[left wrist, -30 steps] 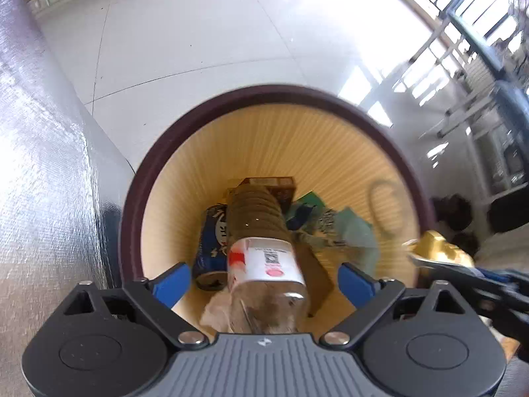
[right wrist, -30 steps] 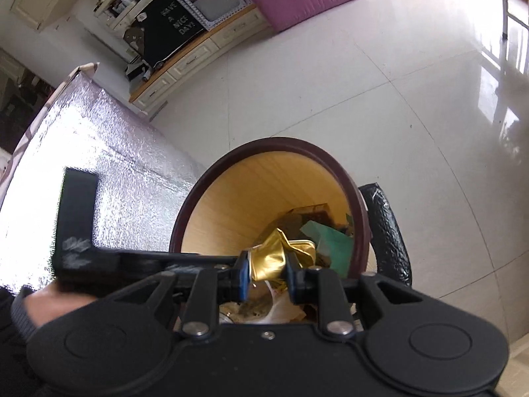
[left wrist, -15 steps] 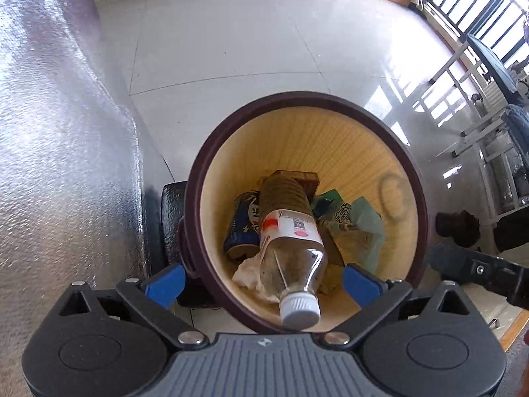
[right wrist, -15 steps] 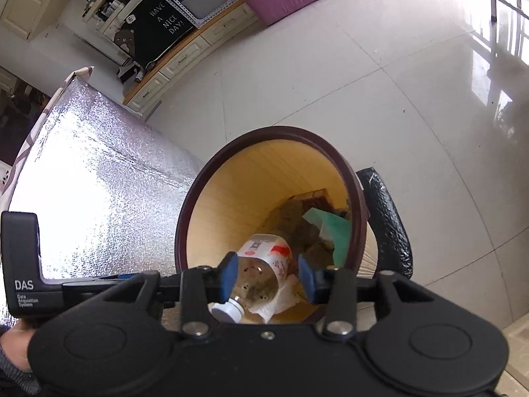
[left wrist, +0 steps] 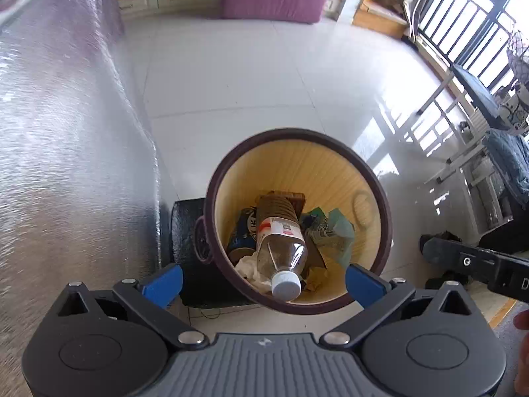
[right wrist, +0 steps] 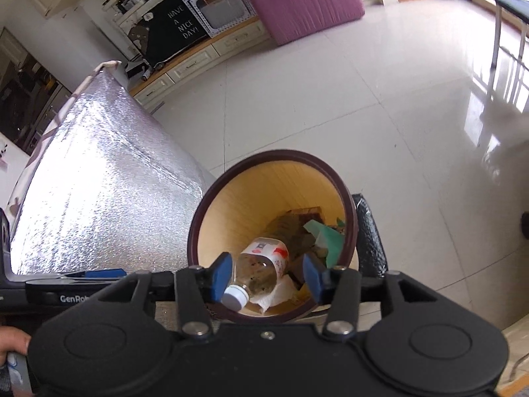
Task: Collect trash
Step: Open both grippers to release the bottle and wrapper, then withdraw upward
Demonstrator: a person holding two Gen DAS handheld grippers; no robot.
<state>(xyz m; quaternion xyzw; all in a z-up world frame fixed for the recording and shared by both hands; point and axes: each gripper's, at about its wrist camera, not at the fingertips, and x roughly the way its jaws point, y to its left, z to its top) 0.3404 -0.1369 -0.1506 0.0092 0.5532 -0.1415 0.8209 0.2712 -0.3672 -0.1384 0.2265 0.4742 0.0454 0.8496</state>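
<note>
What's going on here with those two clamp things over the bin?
A person is collecting trash with a handheld gripper in each hand. Both hang over the brown bin, empty. The left gripper is wide open; the right gripper's jaws have just been opening. A plastic bottle, a blue can and wrappers lie inside.

A round bin (left wrist: 380, 198) stands on bare white floor (left wrist: 231, 82), its mouth open from above. A plastic bottle (left wrist: 281, 251) and litter fill its bottom. A foil-covered surface (left wrist: 66, 165) crowds it at nine o'clock; twelve o'clock is clear floor.
</note>
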